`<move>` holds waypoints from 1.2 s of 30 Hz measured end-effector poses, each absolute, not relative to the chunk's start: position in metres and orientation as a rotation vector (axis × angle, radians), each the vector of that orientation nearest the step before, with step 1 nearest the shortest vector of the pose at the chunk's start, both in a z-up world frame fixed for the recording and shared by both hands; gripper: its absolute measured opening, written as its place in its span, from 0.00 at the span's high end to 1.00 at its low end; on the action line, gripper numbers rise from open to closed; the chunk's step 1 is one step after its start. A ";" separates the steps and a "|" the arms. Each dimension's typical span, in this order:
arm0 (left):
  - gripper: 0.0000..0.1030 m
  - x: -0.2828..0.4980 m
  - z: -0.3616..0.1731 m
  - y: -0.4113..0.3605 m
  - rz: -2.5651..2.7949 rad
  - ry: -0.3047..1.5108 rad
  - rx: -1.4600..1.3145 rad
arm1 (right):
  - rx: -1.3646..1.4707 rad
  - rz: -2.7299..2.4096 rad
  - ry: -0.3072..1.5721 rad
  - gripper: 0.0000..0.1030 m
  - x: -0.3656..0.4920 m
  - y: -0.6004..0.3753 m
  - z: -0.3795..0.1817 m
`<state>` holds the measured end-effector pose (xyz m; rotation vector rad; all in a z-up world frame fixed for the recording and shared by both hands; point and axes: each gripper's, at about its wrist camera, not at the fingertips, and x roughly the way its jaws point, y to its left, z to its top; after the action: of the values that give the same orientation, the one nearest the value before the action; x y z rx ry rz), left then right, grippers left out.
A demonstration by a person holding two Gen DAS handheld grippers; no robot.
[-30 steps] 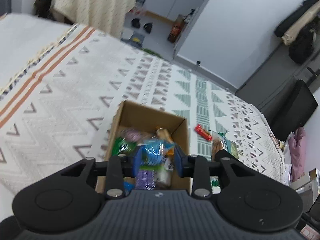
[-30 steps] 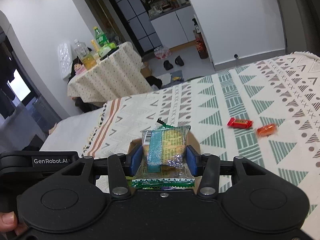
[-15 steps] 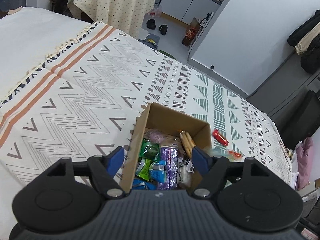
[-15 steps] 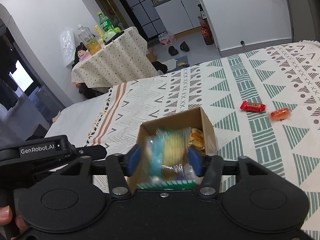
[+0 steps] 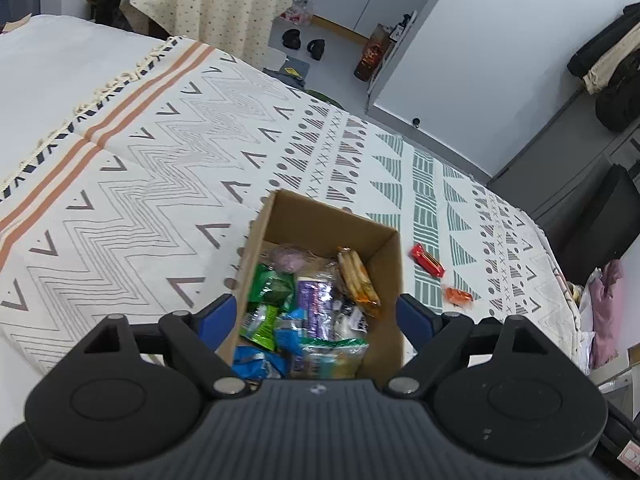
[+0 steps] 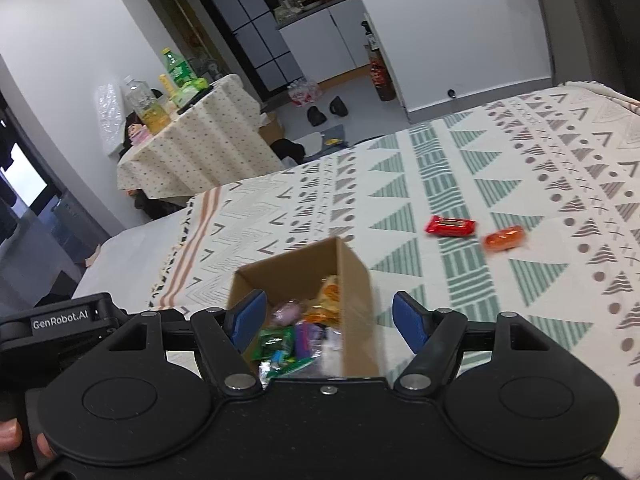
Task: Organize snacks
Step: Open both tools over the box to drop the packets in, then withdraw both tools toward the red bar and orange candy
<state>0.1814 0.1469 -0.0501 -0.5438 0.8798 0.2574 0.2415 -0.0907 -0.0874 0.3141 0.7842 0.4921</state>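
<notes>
Both snack packets have left the now gaping left gripper (image 5: pixel 316 316) and right gripper (image 6: pixel 330 320); we see the cardboard box (image 5: pixel 320 220), its near end cut off.

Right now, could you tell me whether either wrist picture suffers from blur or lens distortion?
Left wrist view: mostly sharp, though the nearest packets in the cardboard box smear slightly, and the fisheye bends the wall lines. Right wrist view: motion blur softens the box, the red wrapper and the orange candy; the doorway curves.
</notes>
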 end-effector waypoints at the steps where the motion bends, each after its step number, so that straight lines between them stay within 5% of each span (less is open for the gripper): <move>1: 0.17 0.184 -0.050 0.143 0.252 0.883 -0.540 | 0.315 0.487 0.786 0.33 0.242 -0.094 -0.088; 19: 0.16 0.238 -0.058 0.070 0.160 0.928 -0.481 | 0.384 0.388 0.816 0.33 0.272 -0.168 -0.111; 29: 0.20 0.289 -0.072 0.042 0.141 0.929 -0.502 | 0.469 0.381 0.878 0.48 0.319 -0.187 -0.139; 36: 0.37 0.332 -0.093 0.028 0.148 0.956 -0.529 | 0.512 0.370 0.935 0.55 0.354 -0.188 -0.164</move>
<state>0.3319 0.0282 -0.0933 -0.5289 0.9563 0.1482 0.3538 -0.1879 -0.1642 0.5123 0.9352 0.3699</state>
